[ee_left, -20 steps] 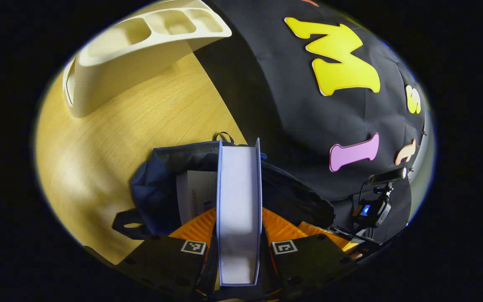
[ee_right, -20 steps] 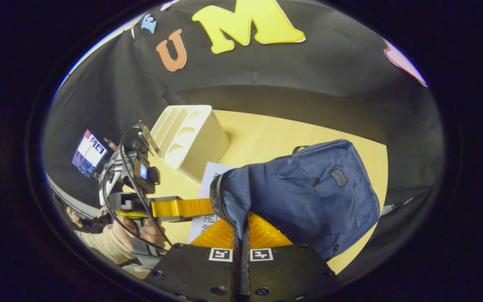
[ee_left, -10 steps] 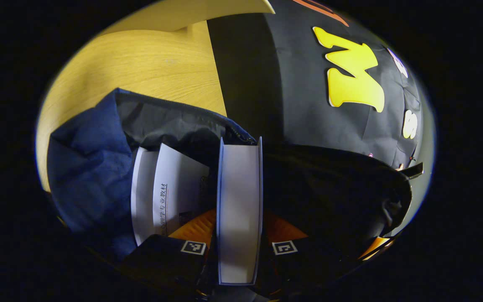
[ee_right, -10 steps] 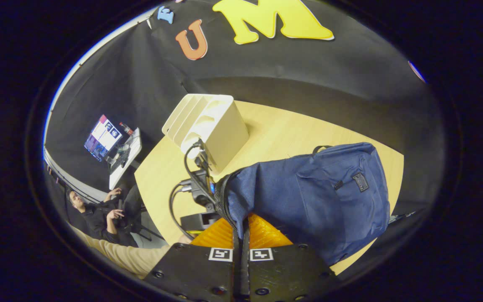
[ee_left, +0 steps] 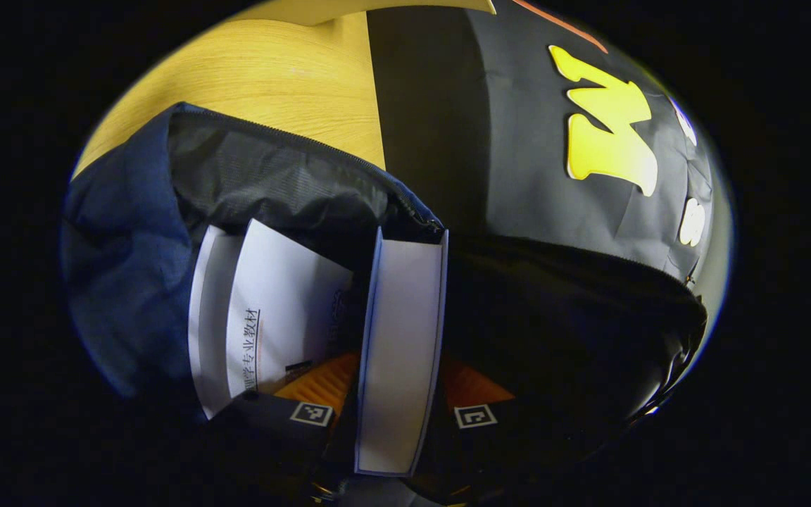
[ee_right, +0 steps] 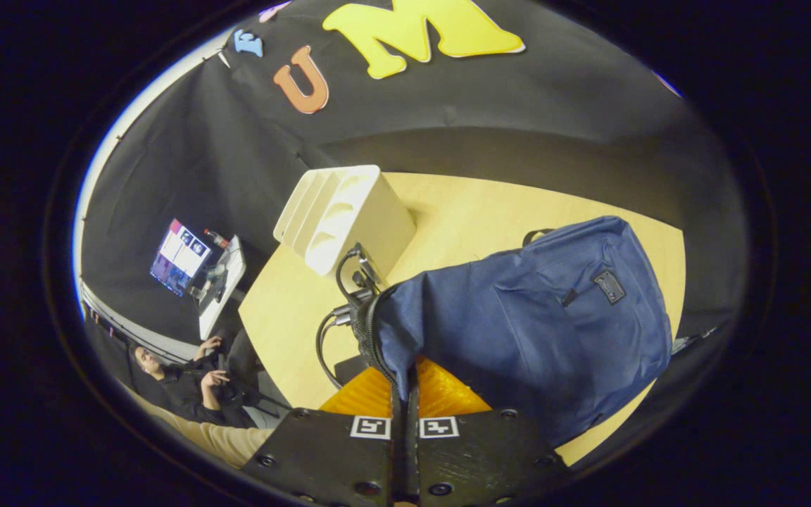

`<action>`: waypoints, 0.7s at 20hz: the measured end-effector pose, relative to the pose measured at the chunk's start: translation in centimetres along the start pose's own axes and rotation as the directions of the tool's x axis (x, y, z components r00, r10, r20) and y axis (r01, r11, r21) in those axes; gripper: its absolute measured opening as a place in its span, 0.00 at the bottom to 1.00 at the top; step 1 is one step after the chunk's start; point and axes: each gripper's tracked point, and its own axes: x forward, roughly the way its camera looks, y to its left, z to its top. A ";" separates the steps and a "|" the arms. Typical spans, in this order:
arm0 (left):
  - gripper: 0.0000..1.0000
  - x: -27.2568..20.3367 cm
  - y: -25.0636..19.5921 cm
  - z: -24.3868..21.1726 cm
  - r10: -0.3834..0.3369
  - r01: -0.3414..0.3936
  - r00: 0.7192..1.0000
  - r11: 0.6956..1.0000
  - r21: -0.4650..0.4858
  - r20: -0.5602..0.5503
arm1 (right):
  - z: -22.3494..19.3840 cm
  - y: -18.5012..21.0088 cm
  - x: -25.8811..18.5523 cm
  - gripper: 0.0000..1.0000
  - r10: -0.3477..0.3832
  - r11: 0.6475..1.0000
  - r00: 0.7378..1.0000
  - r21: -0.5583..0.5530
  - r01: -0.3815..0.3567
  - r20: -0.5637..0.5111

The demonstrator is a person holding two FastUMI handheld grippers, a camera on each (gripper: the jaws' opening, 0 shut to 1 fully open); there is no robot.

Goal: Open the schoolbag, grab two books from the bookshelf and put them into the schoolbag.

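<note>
Here, left gripper [ee_left: 393, 394] fingers clamping book [ee_left: 400, 338] inside schoolbag [ee_left: 131, 282], right gripper [ee_right: 405, 394] fingers pinching its rim

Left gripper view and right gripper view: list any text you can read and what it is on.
"专业教材": along the white book inside the schoolbag; the characters before it are blurred.
Held book in the left gripper: blank page edges, no text.
Patch on the schoolbag's front: too small to read.
</note>
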 end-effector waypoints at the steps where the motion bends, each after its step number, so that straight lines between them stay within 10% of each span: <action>1: 0.64 -0.2 0.0 0.1 0.004 -0.004 1.000 1.000 0.014 -0.002 | 0.0 -0.1 0.1 0.00 0.005 1.000 1.000 0.020 -0.005 0.003; 4: 0.54 -1.5 0.0 0.5 -0.014 0.014 1.000 1.000 0.007 0.004 | 0.0 -0.3 0.0 0.00 -0.007 1.000 1.000 0.009 0.007 0.024; 11: 0.77 -7.9 0.9 1.3 0.074 -0.076 0.997 0.996 0.056 0.034 | -1.5 -2.5 0.6 0.00 -0.097 0.995 0.992 0.039 0.094 0.081; 14: 0.65 -10.8 0.3 1.8 0.098 -0.101 0.995 0.990 0.098 0.034 | -2.4 -2.1 1.2 0.00 -0.113 0.993 0.989 0.040 0.110 0.090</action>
